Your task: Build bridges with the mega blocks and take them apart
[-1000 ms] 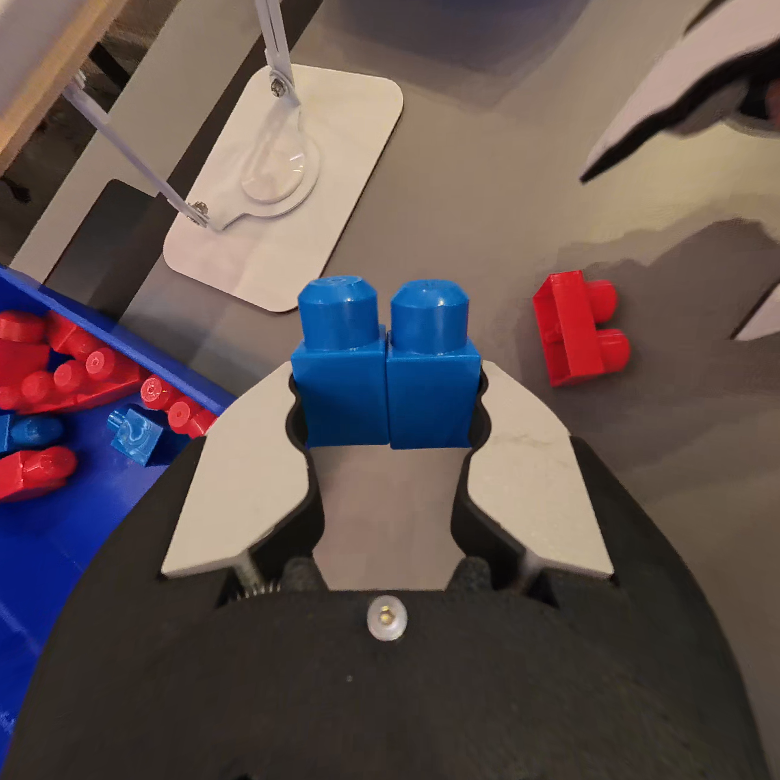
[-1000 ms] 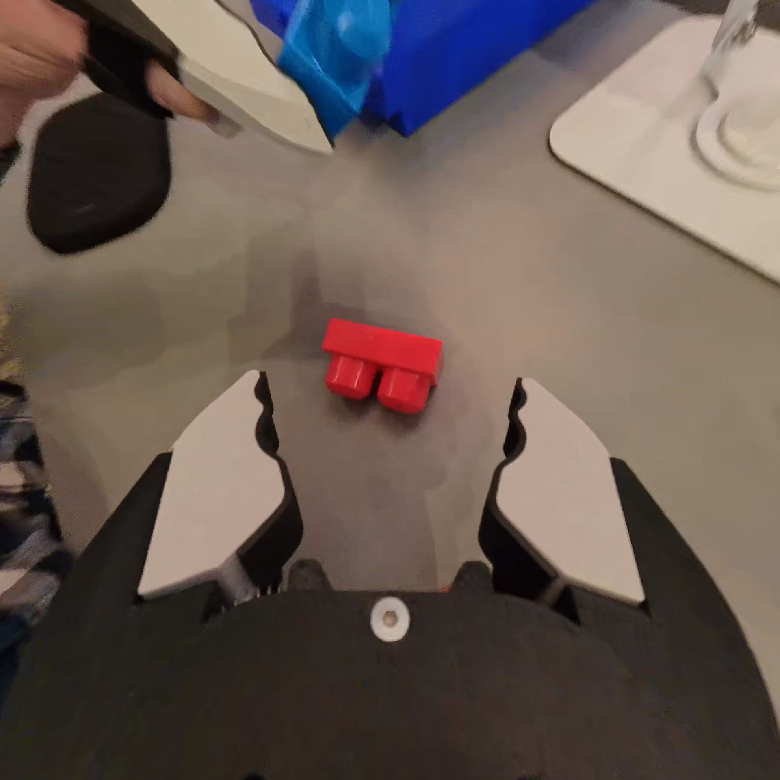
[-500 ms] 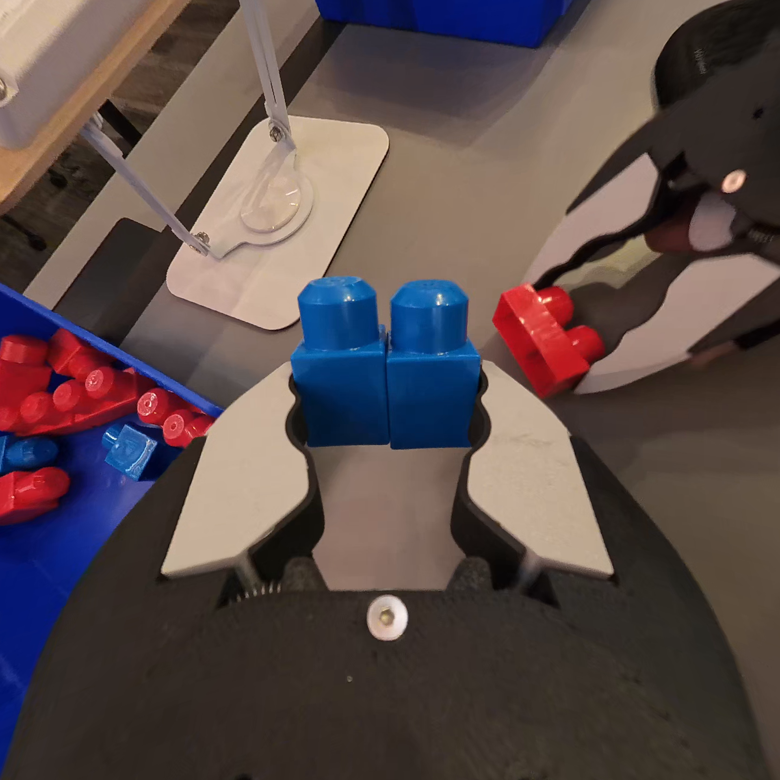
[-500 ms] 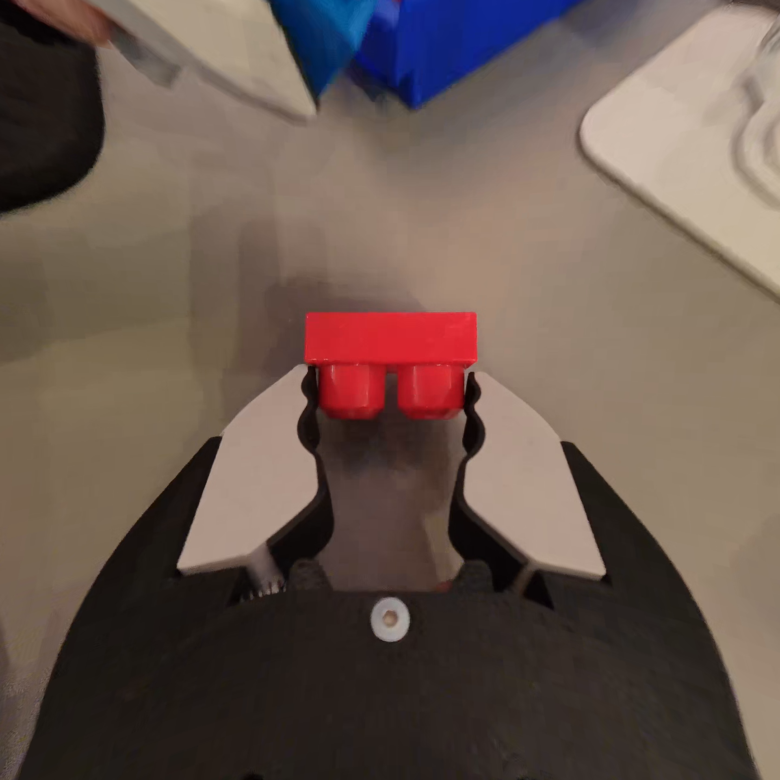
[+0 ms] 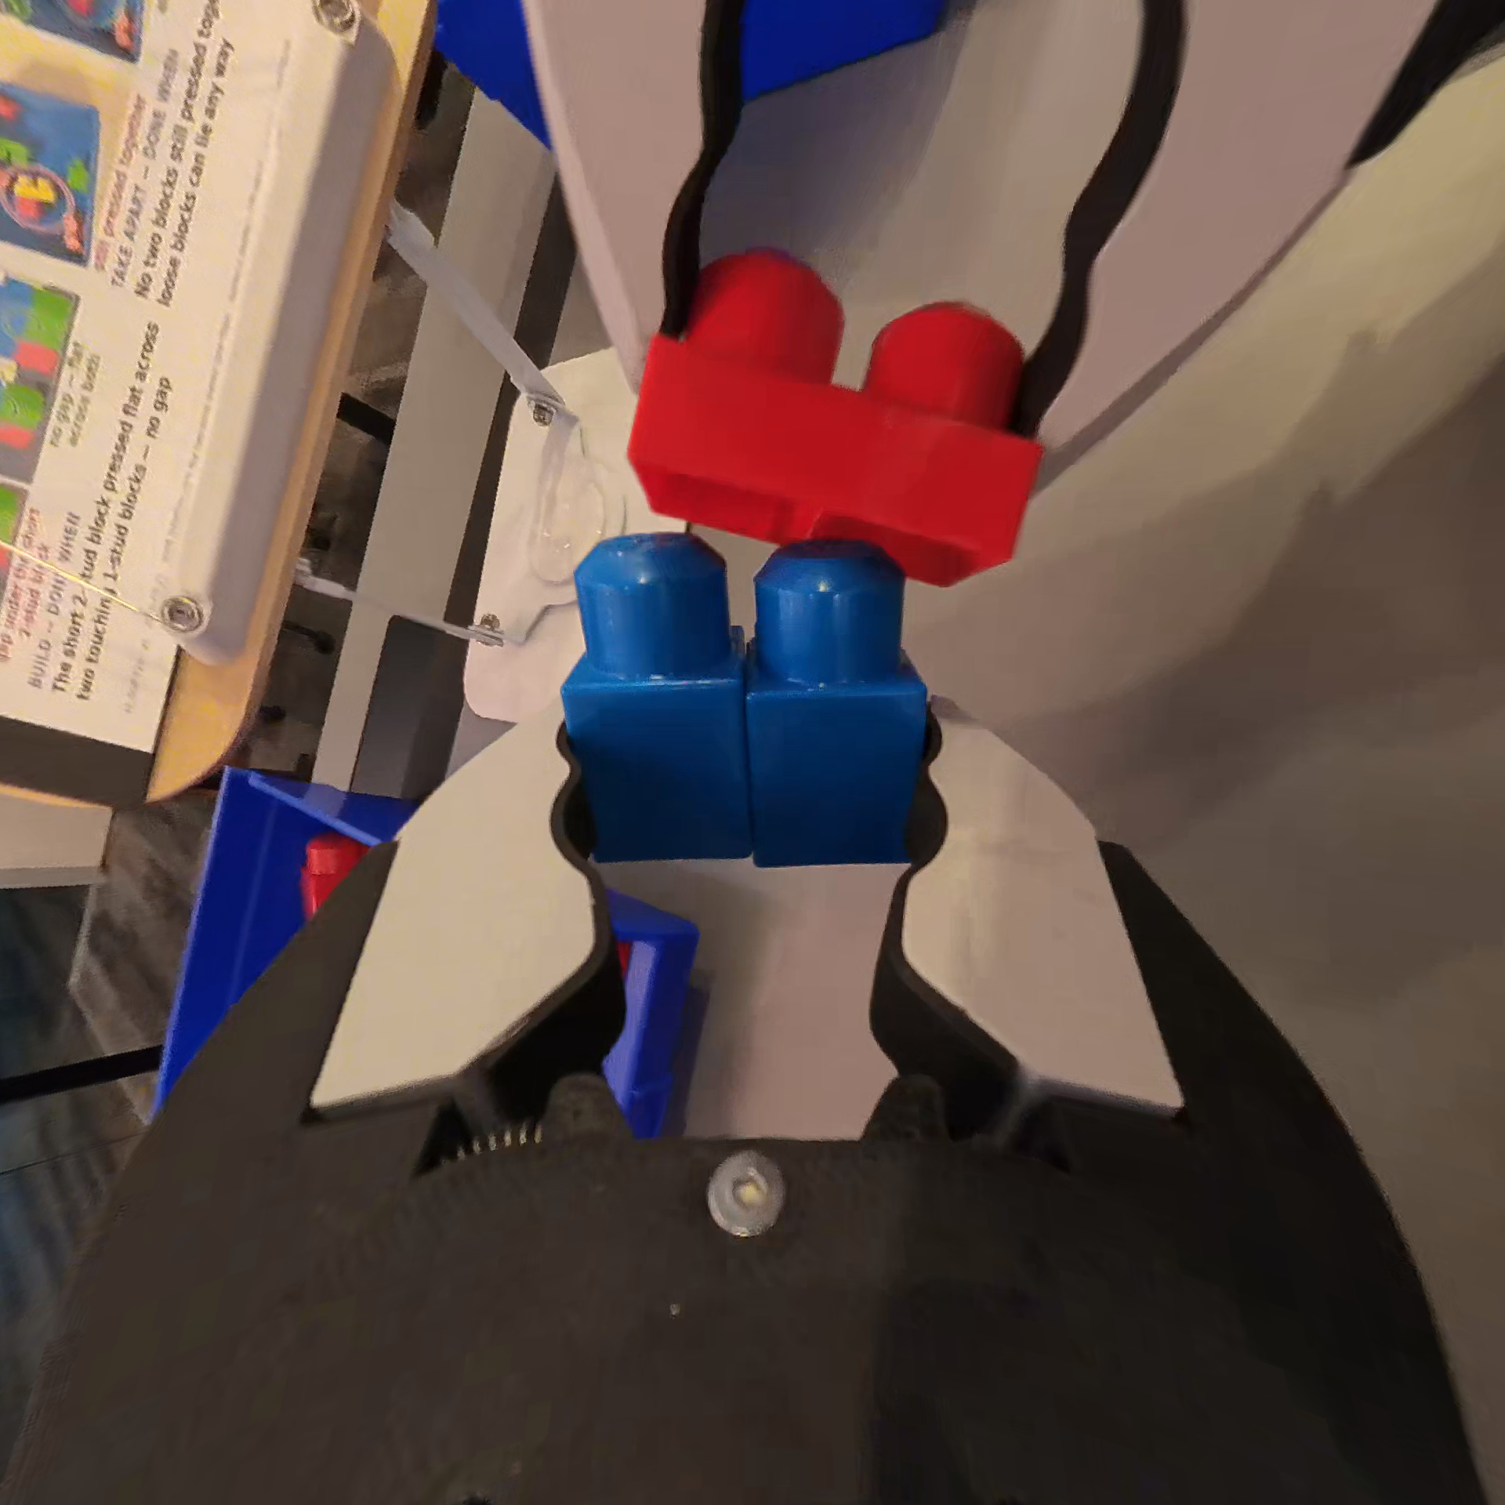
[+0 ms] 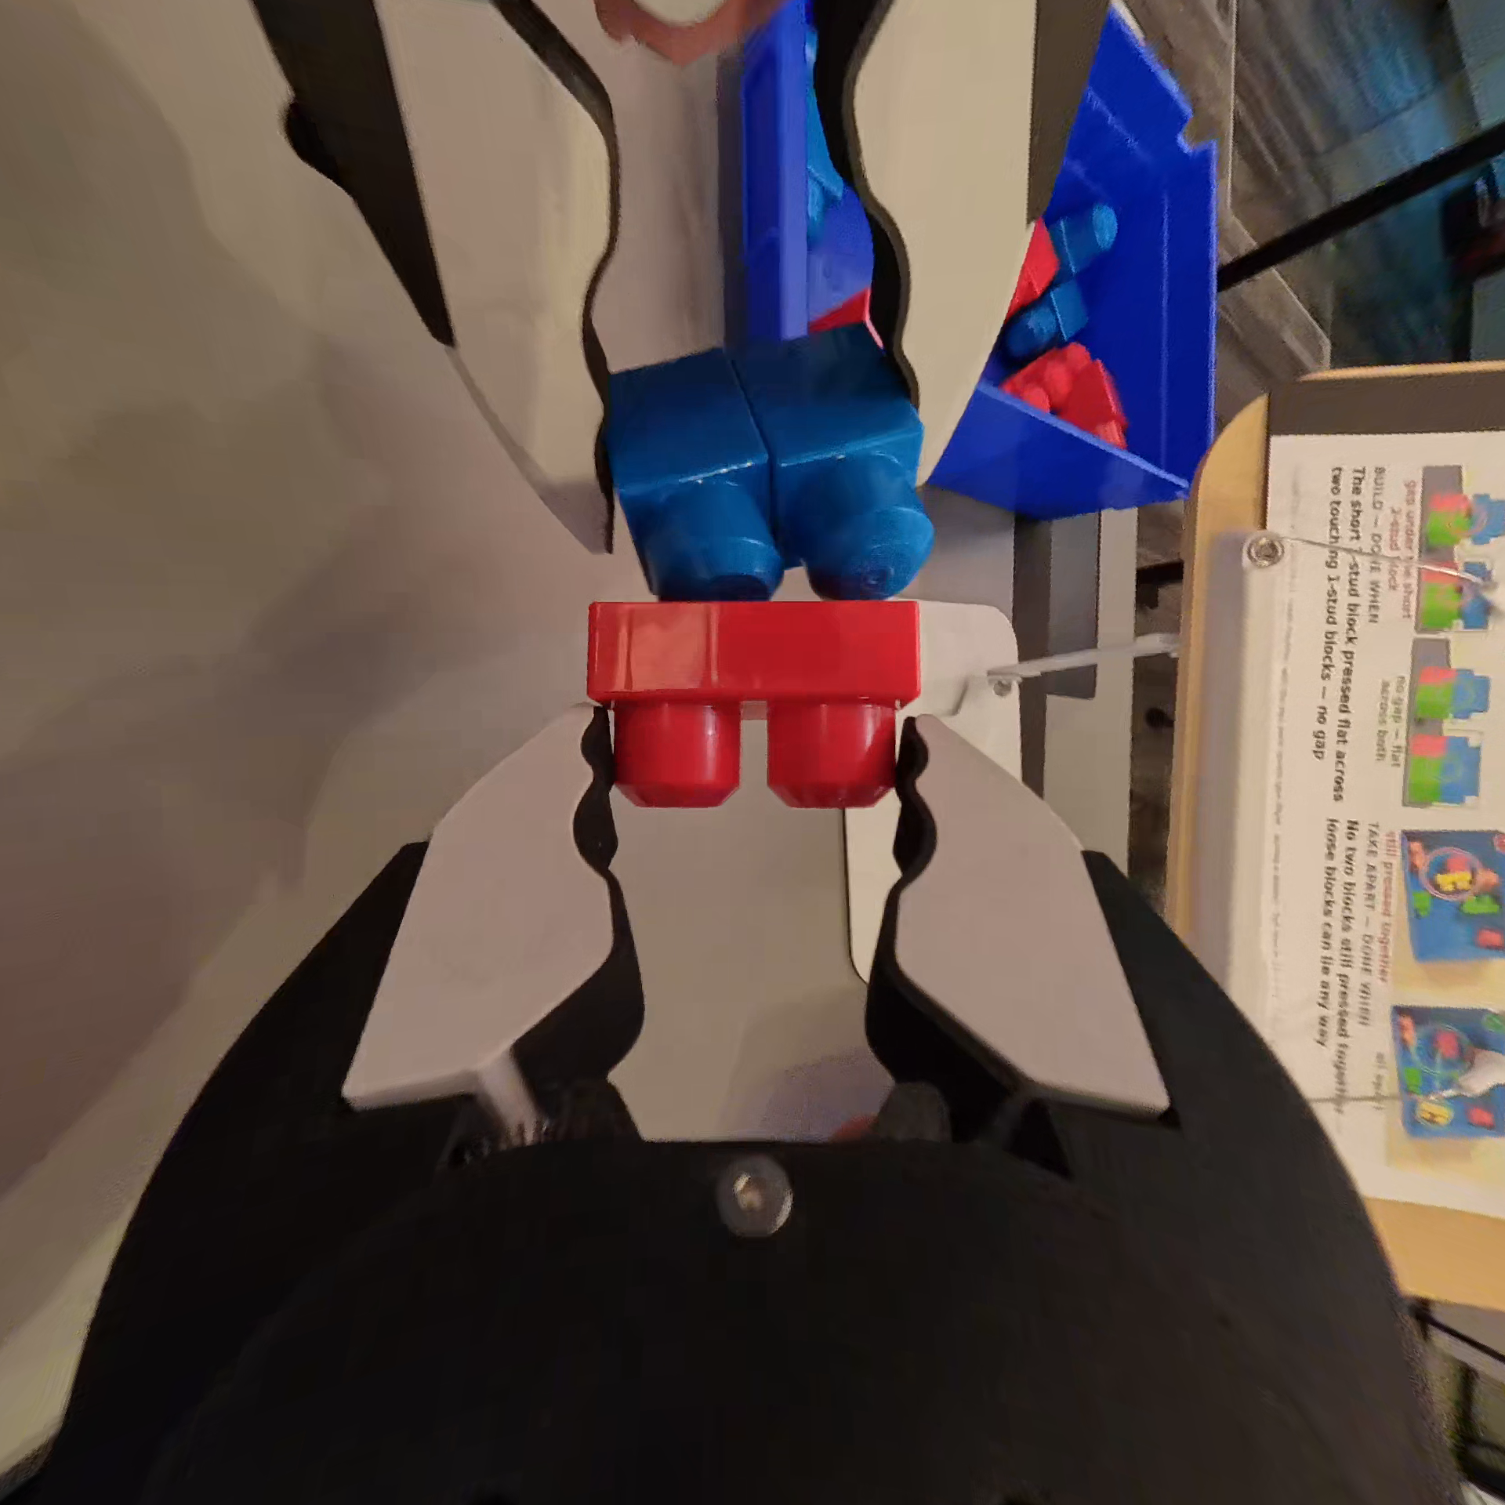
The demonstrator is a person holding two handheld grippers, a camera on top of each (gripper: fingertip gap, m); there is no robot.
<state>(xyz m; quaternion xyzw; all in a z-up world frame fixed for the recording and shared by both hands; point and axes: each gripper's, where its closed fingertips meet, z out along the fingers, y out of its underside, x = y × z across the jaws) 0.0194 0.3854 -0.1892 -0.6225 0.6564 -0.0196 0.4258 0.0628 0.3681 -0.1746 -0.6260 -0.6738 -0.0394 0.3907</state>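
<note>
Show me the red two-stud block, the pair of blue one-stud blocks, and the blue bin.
red two-stud block [image 6: 753,651], right wrist view, on its flat side wall.
pair of blue one-stud blocks [image 5: 745,774], left wrist view, at the seam between both bodies.
blue bin [image 6: 1173,244], right wrist view, on its wall.

red block [image 6: 753,651] lifted, now seemingly meeting blue blocks [image 6: 765,464]

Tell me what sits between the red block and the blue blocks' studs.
Nothing: the red block nearly meets the studs, clearest in the left wrist view.
</note>
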